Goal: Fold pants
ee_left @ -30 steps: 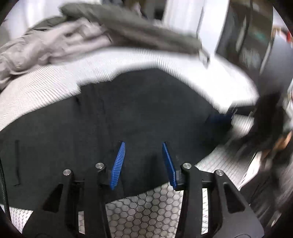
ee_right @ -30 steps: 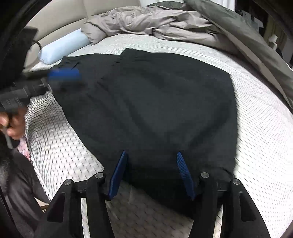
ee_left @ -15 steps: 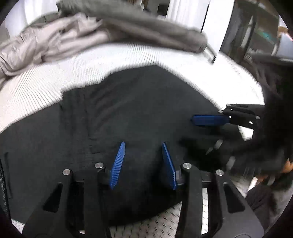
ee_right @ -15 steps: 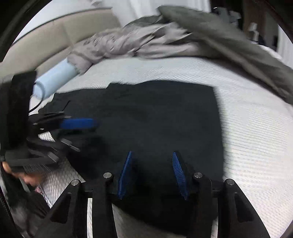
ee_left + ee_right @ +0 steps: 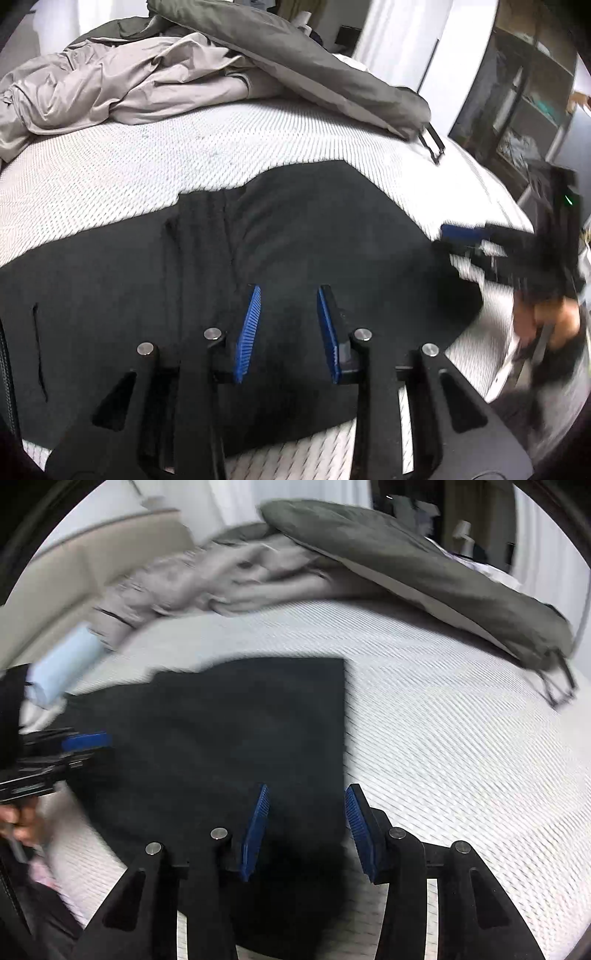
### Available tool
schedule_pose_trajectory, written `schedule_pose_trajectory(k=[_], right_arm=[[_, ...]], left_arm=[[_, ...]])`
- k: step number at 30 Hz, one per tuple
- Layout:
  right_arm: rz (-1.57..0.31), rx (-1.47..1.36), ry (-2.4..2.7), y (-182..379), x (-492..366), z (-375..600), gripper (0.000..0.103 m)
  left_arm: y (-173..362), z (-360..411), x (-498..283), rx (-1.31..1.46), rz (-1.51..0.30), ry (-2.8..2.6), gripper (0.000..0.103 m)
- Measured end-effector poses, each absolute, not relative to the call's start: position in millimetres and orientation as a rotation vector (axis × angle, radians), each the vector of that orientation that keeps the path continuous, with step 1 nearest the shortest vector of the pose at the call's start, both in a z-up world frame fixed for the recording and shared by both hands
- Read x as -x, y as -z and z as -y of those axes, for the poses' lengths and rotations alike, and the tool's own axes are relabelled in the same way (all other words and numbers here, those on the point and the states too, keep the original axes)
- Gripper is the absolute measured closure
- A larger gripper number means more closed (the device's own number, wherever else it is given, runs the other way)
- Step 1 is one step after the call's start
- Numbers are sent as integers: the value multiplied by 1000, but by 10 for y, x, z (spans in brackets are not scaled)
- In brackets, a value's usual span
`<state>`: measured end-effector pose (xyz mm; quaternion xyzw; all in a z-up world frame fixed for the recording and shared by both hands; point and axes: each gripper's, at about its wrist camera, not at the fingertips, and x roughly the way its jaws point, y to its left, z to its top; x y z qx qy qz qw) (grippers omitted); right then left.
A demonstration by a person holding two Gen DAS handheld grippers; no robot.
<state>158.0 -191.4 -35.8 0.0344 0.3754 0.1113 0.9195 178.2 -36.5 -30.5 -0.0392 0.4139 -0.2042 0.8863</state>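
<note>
Two grippers, left (image 5: 286,332) and right (image 5: 306,830), both spread apart and empty, have swung toward the black pants (image 5: 295,229) on the bed (image 5: 166,158), now near its corner.

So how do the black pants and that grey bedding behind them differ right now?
The black pants lie spread flat on the mattress, near the camera; the grey bedding is bunched in a crumpled heap at the far side. The pants look dark and matte, the bedding pale and slightly shiny. The left claw hangs open over the pants, not the bedding. Both rest on the mattress.
</note>
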Motion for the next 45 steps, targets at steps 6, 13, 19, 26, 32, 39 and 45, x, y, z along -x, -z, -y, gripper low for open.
schedule_pose_trajectory(k=[6, 13, 19, 26, 32, 39, 45], right_arm=[[-902, 83, -348, 644, -2048, 1220, 58], [-920, 73, -179, 738, -2023, 1921, 58], [-865, -97, -167, 590, -1939, 2174, 57], [-896, 25, -182, 640, -2109, 1669, 57], [-925, -142, -31, 688, -2038, 2494, 44], [-964, -583, -414, 934, -1703, 2866, 51], [-839, -524, -442, 757, -1497, 2783, 97]], left_arm=[[681, 674, -2127, -54, -941, 423, 76], [674, 277, -1956, 72, -946, 449, 73], [383, 276, -2141, 71, -839, 331, 70], [723, 207, -2554, 134, -926, 263, 72], [668, -28, -2348, 74, -928, 114, 68], [694, -39, -1788, 86, -917, 265, 64], [726, -152, -1607, 72, -942, 246, 64]])
